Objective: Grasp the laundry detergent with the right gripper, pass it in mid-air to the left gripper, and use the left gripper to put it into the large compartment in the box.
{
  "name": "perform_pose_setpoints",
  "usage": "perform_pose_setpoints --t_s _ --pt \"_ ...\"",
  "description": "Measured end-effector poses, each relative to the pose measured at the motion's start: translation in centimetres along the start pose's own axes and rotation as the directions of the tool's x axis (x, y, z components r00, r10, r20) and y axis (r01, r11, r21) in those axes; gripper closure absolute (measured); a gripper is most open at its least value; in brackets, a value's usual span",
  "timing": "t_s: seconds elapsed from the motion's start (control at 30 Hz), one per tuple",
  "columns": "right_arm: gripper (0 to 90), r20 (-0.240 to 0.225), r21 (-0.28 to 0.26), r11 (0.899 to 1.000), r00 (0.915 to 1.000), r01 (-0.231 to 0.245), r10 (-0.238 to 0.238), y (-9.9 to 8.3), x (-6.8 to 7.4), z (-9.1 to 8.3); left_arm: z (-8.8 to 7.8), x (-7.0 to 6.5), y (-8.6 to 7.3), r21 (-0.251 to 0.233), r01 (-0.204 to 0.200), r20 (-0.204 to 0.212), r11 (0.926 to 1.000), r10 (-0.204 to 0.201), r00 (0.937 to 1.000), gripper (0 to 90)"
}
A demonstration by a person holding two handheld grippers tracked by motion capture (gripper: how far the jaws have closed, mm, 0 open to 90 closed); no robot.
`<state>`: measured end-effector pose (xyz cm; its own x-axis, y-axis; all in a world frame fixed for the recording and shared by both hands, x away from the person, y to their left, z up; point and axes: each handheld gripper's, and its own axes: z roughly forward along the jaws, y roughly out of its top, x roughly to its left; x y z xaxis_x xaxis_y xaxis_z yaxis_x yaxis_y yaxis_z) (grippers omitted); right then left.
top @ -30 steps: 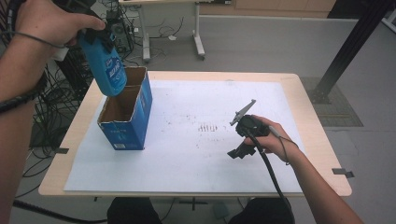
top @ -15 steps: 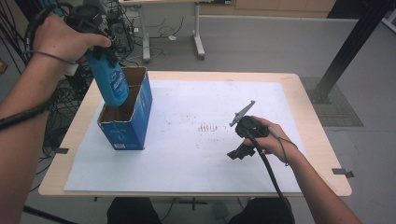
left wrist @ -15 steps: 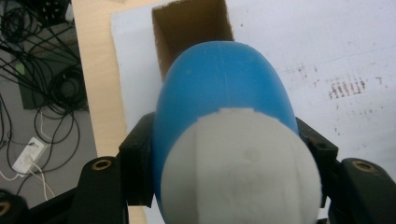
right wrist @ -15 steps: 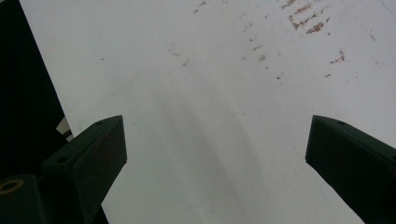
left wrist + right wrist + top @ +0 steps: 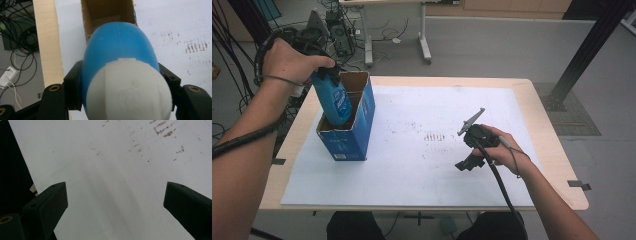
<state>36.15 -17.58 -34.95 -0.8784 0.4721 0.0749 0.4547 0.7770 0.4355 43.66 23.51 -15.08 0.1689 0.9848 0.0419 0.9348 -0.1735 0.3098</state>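
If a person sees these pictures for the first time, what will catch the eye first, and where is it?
The bright blue bottle with a white cap, clamped in the left gripper, draws the eye first: its lower end is inside the open blue cardboard box at the table's left side. Next comes the right gripper, jaws open and holding nothing, over the stained white sheet near the table's right.

We are seeing the blue bottle's (image 5: pixel 334 100) lower end hiding inside the open box (image 5: pixel 357 130), so we cannot tell whether it is touching the bottom. In the left gripper view its white cap (image 5: pixel 128 91) is blurring and running off the bottom edge. The bottle's label is staying too small to read.
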Motion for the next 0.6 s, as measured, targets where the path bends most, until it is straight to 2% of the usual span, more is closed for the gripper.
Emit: perform_pose_setpoints --t_s 0.17,0.6 --pt "5.2 0.005 -0.003 1.000 1.0000 -0.006 0.006 0.1 0.0 0.0 1.9 -0.3 -0.3 0.014 0.008 0.000 0.9999 -0.008 1.0000 37.7" --pt "5.2 0.003 -0.003 1.000 1.0000 -0.005 0.005 -0.1 0.1 0.1 5.4 -0.5 -1.2 0.045 0.019 0.000 0.9988 -0.019 0.9998 37.7"
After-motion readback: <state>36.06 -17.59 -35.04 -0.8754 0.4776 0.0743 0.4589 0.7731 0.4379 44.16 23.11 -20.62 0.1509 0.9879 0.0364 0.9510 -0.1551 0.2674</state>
